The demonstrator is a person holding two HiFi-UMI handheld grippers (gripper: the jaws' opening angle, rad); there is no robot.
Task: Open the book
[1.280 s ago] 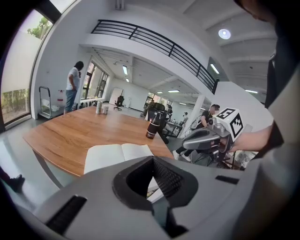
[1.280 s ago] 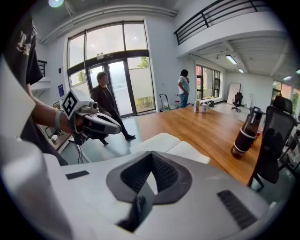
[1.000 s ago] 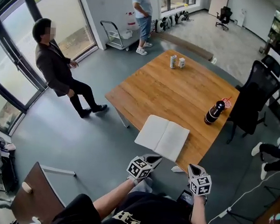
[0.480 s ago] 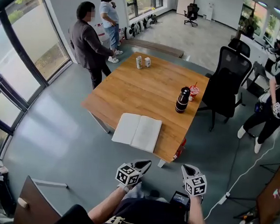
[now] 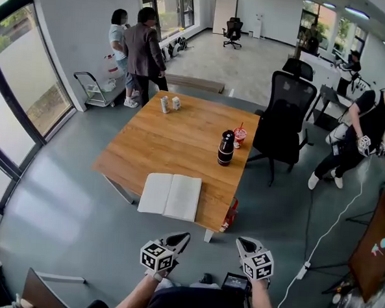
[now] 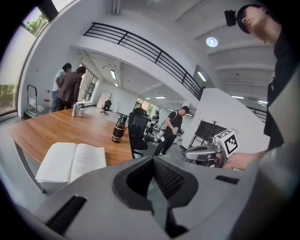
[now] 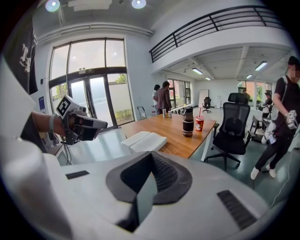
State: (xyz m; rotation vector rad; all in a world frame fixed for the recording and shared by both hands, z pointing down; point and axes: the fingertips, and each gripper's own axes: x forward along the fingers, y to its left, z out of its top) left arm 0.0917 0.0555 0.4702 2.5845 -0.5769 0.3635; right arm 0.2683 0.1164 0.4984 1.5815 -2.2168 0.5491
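Note:
The book [image 5: 170,195] lies open, white pages up, at the near edge of the wooden table [image 5: 173,142]. Both grippers hang in the air short of the table, over the grey floor and apart from the book. My left gripper [image 5: 181,237] is shut and empty, and so is my right gripper [image 5: 242,242]. The left gripper view shows its jaws [image 6: 157,187] closed together, with the book [image 6: 70,161] to the left beyond them. From the right gripper [image 7: 145,187] the book [image 7: 143,139] lies ahead on the table's corner.
A dark bottle [image 5: 226,148] and a red cup [image 5: 239,136] stand near the table's right edge, two small cans [image 5: 169,104] at its far side. A black office chair [image 5: 282,120] is at the right. Two people [image 5: 137,52] stand beyond the table, another [image 5: 359,137] far right.
The view has swung round: table and book have slid left and farther off in the frame. Both grippers stay low and shut. The person by the window has walked to the far corner.

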